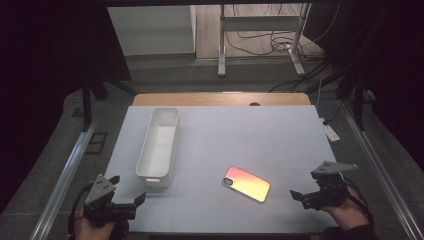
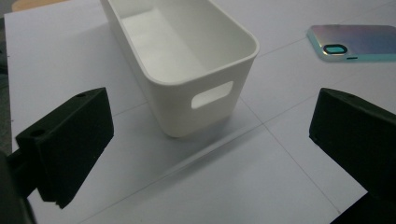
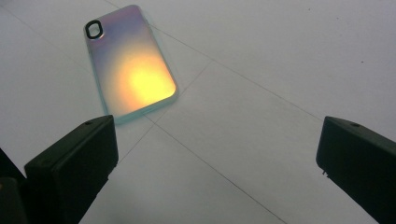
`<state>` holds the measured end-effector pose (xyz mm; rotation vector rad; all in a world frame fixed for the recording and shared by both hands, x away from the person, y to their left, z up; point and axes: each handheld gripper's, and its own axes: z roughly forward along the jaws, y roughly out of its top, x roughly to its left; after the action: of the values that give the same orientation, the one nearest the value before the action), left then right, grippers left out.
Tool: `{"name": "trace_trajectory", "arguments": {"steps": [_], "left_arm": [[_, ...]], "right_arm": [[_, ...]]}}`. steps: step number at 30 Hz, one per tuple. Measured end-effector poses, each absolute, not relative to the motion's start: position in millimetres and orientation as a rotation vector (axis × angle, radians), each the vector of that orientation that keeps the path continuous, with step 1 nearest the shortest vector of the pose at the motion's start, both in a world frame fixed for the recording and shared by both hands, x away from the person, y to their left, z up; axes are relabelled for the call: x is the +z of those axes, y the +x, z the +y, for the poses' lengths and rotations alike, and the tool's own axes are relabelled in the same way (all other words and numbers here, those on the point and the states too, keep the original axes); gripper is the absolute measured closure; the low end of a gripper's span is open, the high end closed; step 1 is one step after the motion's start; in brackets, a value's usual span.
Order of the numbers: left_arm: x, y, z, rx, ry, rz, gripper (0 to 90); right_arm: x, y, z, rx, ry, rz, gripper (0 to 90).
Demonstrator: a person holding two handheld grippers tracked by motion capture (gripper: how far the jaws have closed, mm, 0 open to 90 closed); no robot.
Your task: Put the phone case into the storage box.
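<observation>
My left gripper (image 1: 134, 201): matte black body, grey three-cornered plate on top with small dark holes, black cable trailing off behind. My right gripper (image 1: 302, 195): same black build, same grey plate. Jaws on both are chunky black blocks with flat faces, each with a small screw hole near the top edge. Dark sleeve at my right wrist.

Dim room; grey floor (image 1: 165, 75), cables (image 1: 280, 42), metal stand (image 1: 260, 22).
</observation>
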<state>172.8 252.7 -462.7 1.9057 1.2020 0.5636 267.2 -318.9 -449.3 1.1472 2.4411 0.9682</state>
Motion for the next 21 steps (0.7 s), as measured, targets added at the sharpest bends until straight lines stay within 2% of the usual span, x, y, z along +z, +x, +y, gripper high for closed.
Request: {"name": "trace_trajectory", "arguments": {"steps": [21], "left_arm": [[-463, 173, 253, 0.56, 1.906, 1.205, 0.4]], "right_arm": [[-452, 284, -300, 0.952, 1.076, 2.506, 0.0]]}}
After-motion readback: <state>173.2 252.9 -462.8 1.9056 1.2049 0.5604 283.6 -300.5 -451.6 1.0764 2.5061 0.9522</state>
